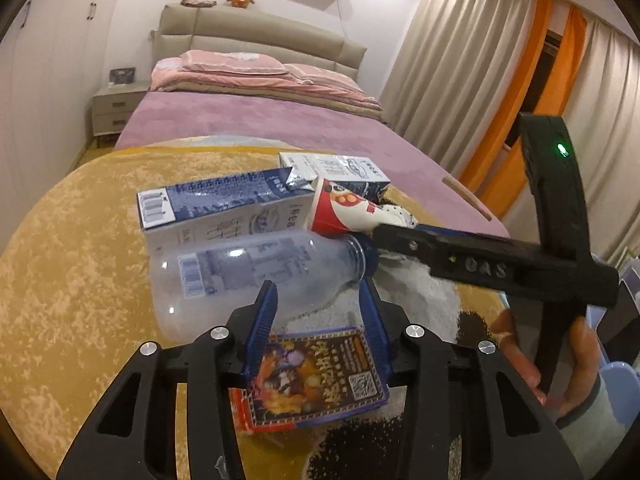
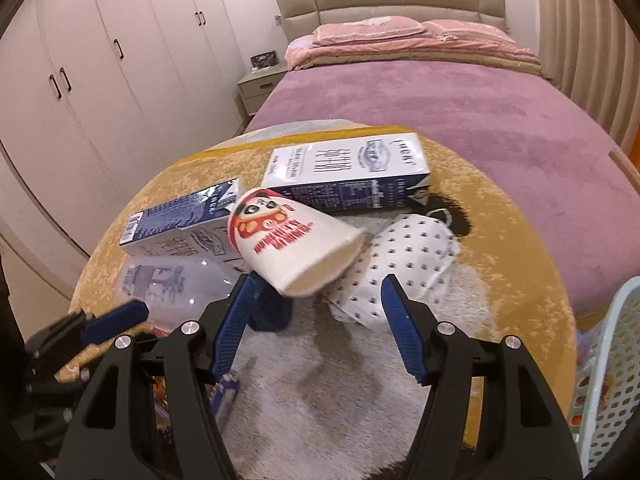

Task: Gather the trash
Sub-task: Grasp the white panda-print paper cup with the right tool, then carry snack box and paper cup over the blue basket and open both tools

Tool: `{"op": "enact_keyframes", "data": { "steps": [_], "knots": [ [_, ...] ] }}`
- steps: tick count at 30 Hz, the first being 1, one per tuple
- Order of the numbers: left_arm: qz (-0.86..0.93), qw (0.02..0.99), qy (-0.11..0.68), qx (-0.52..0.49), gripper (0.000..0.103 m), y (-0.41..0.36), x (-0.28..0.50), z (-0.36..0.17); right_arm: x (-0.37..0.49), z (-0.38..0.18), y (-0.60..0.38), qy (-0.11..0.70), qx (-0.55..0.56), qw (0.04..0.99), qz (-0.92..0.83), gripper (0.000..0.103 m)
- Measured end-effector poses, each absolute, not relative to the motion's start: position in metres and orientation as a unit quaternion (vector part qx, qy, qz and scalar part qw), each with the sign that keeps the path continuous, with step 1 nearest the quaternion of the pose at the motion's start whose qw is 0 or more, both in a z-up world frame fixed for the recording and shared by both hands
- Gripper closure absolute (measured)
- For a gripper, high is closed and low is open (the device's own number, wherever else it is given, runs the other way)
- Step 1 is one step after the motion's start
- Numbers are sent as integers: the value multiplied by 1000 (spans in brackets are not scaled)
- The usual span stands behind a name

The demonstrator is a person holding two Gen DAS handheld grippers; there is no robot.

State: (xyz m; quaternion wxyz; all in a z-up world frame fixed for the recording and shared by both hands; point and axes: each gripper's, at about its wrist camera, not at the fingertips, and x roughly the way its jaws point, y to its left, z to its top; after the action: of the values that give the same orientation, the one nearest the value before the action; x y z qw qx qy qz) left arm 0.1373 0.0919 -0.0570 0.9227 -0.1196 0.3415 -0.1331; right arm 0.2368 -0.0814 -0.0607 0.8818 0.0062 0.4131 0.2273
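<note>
Trash lies on a round yellow rug (image 1: 72,240). My left gripper (image 1: 318,300) is open, its blue fingers on either side of a colourful snack packet (image 1: 316,376), with a clear plastic bottle (image 1: 248,276) lying just ahead. Two blue-and-white milk cartons (image 1: 224,212) (image 2: 348,176) lie behind. A red-and-white paper cup (image 2: 296,248) lies on its side, tilted over the bottle. My right gripper (image 2: 320,292) is open just below the cup, beside a crumpled dotted white paper (image 2: 400,264). In the left wrist view the right gripper (image 1: 376,232) reaches the cup's mouth.
A bed with a purple cover (image 2: 440,112) stands right behind the rug. White wardrobes (image 2: 80,80) line the left wall. Curtains (image 1: 480,60) hang on the right. A pale perforated basket (image 2: 600,380) stands at the right edge. A nightstand (image 1: 114,110) sits beside the bed.
</note>
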Motion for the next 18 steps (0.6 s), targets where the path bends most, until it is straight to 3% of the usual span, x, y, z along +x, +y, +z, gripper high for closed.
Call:
{"op": "enact_keyframes", "data": {
  "steps": [4, 5, 6, 11, 13, 18],
  "knots": [
    [-136, 918, 354, -119, 62, 94, 129, -63, 245, -60, -74, 417, 24, 875, 243, 42],
    [-134, 918, 354, -120, 62, 96, 126, -64, 246, -61, -73, 418, 25, 875, 244, 47],
    [-134, 918, 354, -120, 61, 97, 124, -64, 246, -61, -72, 419, 27, 873, 247, 62],
    [-117, 917, 364, -114, 46, 103, 117, -64, 242, -62, -74, 414, 31, 871, 261, 74],
    [-106, 919, 365, -108, 44, 105, 113, -65, 234, -57, -77, 403, 33, 874, 270, 81],
    [-97, 917, 374, -102, 40, 108, 109, -68, 207, -36, -82, 367, 16, 886, 285, 88]
  ]
}}
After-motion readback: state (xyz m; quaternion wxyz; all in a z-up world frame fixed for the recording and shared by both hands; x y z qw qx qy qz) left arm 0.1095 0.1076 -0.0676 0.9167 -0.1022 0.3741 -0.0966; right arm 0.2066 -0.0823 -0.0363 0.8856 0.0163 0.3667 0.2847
